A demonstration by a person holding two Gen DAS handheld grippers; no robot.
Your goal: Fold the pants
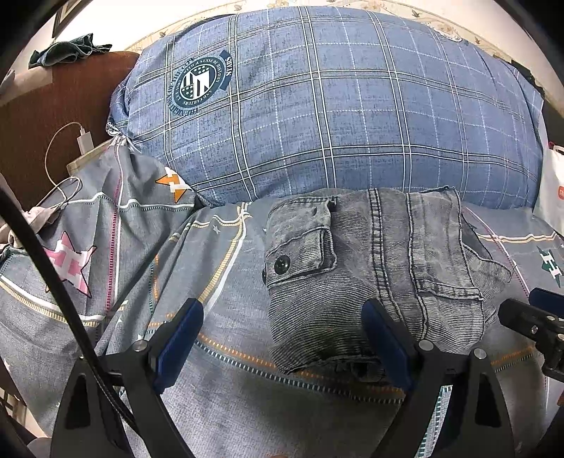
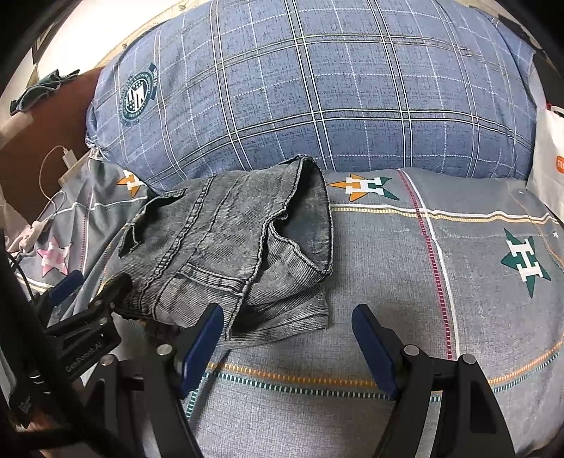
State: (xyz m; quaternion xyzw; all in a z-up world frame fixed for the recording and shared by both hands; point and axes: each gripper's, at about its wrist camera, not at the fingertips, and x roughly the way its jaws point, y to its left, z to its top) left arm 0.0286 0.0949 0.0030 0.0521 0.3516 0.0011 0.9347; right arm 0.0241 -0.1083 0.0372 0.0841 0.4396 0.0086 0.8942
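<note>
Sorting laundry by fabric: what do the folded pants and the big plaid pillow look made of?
Pants: likely washed grey denim or fine corduroy; matte, ribbed weave, heavy topstitched seams, dark button. Pillow: seemingly printed woven cotton, matte blue with white check lines and a crest; fibre can't be confirmed.

Even, diffuse daylight fills both wrist views; the wall beyond the left gripper is overexposed to near white. Shadows are soft, darkest under the pants just ahead of the right gripper. Focus is sharp centrally. Fisheye distortion bows the plaid pillow, and black vignetting closes the corners.
</note>
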